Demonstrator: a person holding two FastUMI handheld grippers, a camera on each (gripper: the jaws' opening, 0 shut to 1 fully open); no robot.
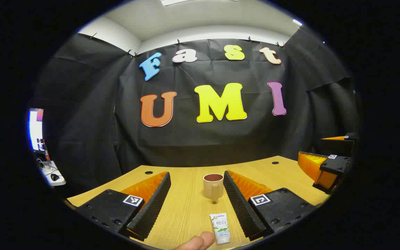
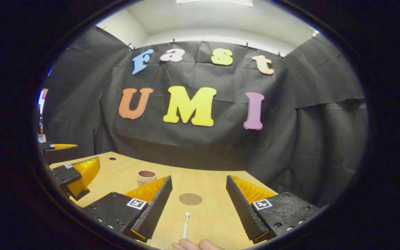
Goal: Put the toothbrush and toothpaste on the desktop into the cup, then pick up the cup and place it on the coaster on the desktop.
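Toothpaste (image 1: 220, 228) between open jaws

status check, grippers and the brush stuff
Left gripper open, toothpaste lying between its fingers. Right gripper open over toothbrush. Cup empty, coaster bare.

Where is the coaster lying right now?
In the right gripper view, the round coaster lies flat on the desktop, just beyond the toothbrush and right of the cup.

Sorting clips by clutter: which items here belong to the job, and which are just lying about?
Job items: toothpaste, toothbrush, cup, coaster, all on the desktop.
Just lying about: screen and mouse outside the booth.
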